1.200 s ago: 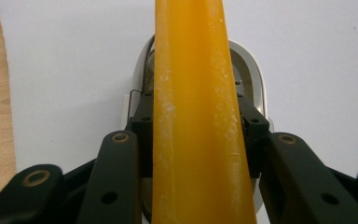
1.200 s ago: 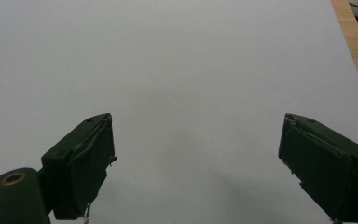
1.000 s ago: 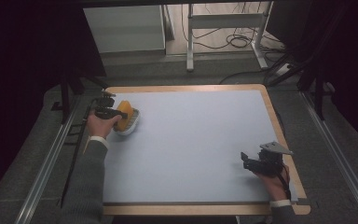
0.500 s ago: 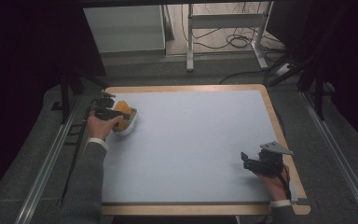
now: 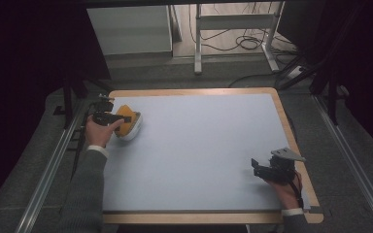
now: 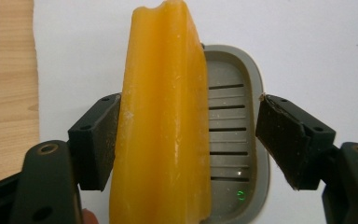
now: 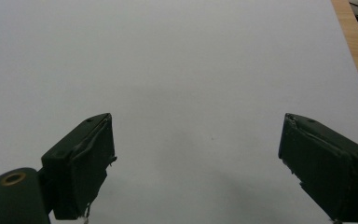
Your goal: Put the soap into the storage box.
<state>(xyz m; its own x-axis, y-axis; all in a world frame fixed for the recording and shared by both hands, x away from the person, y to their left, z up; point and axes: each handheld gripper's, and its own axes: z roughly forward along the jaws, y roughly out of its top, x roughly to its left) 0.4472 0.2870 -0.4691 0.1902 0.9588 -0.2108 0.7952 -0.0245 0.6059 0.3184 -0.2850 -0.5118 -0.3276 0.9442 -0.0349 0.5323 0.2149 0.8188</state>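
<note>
We count two grippers, one bar of soap and one soap dish on a single white work mat [image 5: 199, 145] edged by a wooden table frame [image 5: 291, 131]. At about ten o'clock on the mat, seen from above, our left gripper [image 5: 119, 119] sits over the orange soap bar [image 5: 125, 122], which lies in the pale grey soap dish [image 5: 135, 130]; the dish holds that one bar and nothing else that we can make out.

In the left gripper view the orange soap bar [image 6: 163, 121] stands on edge along the nine o'clock side of the slotted grey soap dish [image 6: 235, 135], leaving the drain slots bare toward three o'clock. The left gripper [image 6: 186, 140] has just been opening its jaws: the soap is between them, the jaw at nine o'clock lying right against the bar's side, the jaw at three o'clock standing well clear of it over the dish rim. We read that as a wide, released stance, not a grip.

At about four o'clock on the mat, near the wooden edge, our right gripper [image 5: 256, 167] rests low, with its grey three-cornered plate on top. In the right gripper view the right gripper [image 7: 196, 154] has its jaws spread wide with bare white mat [image 7: 191, 70] between them, and a strip of the wooden frame [image 7: 356, 51] runs at two o'clock.
</note>
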